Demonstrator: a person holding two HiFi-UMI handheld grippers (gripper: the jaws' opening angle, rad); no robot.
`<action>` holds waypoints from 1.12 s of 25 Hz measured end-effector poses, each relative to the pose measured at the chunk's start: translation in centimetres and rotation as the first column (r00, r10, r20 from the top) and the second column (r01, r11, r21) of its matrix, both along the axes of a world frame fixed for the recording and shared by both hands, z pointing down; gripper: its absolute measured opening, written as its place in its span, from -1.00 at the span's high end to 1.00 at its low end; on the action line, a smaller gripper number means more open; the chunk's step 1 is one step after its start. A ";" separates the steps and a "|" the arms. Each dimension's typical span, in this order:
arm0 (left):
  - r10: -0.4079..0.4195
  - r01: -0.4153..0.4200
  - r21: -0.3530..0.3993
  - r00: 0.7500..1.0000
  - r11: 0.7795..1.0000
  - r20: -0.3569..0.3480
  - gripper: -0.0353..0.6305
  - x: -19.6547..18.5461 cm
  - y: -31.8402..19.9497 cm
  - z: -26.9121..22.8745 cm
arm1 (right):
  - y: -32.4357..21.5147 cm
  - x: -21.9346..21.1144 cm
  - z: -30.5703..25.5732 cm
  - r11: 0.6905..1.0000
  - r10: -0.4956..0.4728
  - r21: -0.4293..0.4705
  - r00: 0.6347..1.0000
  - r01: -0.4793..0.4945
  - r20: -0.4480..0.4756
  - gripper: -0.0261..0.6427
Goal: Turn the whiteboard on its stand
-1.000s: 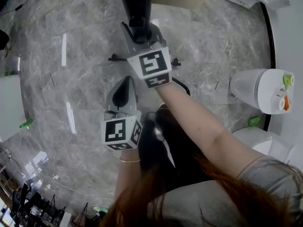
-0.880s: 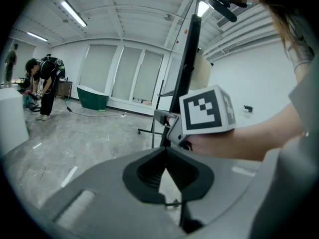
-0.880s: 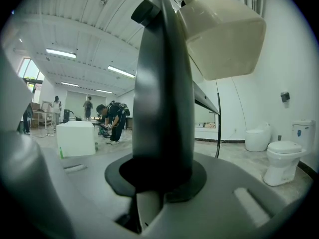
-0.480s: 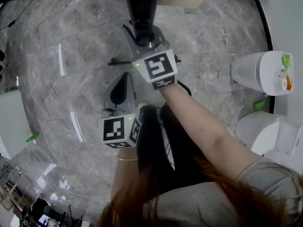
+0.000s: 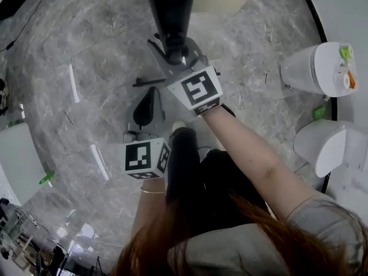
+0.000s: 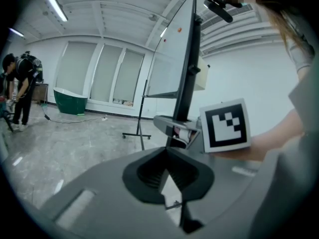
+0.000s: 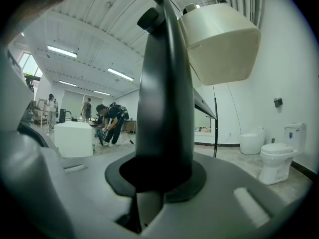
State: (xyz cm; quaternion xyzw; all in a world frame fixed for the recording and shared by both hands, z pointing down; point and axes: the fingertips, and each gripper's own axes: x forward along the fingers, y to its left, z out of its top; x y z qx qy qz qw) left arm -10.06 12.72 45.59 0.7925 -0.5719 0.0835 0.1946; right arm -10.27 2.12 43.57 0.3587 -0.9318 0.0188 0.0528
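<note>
The whiteboard [image 6: 172, 49] stands upright on its stand, and from the left gripper view it shows edge-on with a black frame. In the head view its black frame edge [image 5: 170, 7] runs up from my right gripper [image 5: 175, 52]. That gripper is shut on the frame [image 7: 164, 83], which fills the space between its jaws [image 7: 155, 178]. My left gripper [image 5: 150, 96] hangs lower and nearer to me, pointing at the floor beside the stand. Its jaws [image 6: 166, 159] are together with nothing in them. The right gripper's marker cube [image 6: 225, 125] shows in the left gripper view.
Two white toilets [image 5: 319, 68] [image 5: 329, 147] stand at the right by the wall. A beige box [image 7: 219, 39] sits high by the board. A white block [image 5: 14, 160] is at the left. Far off are people [image 7: 108, 119], a green tub [image 6: 70, 100] and another stand [image 6: 139, 128].
My right gripper, still clamped on the frame, has drifted a little right and down in the head view. The left gripper has barely moved.
</note>
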 end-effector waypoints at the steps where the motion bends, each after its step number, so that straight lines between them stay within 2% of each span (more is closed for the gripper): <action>1: -0.004 0.004 0.005 1.000 1.000 -0.003 0.89 0.4 0.2 0.0 | 0.4 0.1 0.0 1.000 -0.004 0.002 1.000 0.004 -0.002 0.72; 5: -0.041 0.042 0.021 0.999 0.999 -0.006 0.89 2.4 1.9 0.1 | 2.2 0.8 0.1 1.000 -0.023 0.001 1.000 0.023 -0.006 0.72; 10: -0.136 0.136 0.022 0.991 0.991 -0.005 0.89 3.1 5.6 0.2 | 5.0 0.5 0.0 0.998 -0.065 -0.004 0.998 0.064 -0.011 0.73; 13: -0.154 0.154 0.016 0.988 0.988 -0.010 0.89 4.3 7.9 -0.1 | 7.0 0.9 -0.1 0.997 -0.081 -0.009 0.997 0.081 -0.014 0.74; 20: -0.135 0.136 0.009 0.990 0.991 -0.027 0.89 5.1 12.1 -0.5 | 11.4 1.4 -0.2 0.997 -0.082 0.005 0.997 0.082 -0.009 0.75; 28: -0.046 0.046 -0.001 0.999 0.999 0.000 0.89 4.9 17.8 0.1 | 16.3 1.7 -0.3 0.996 -0.093 0.012 0.996 0.093 -0.003 0.75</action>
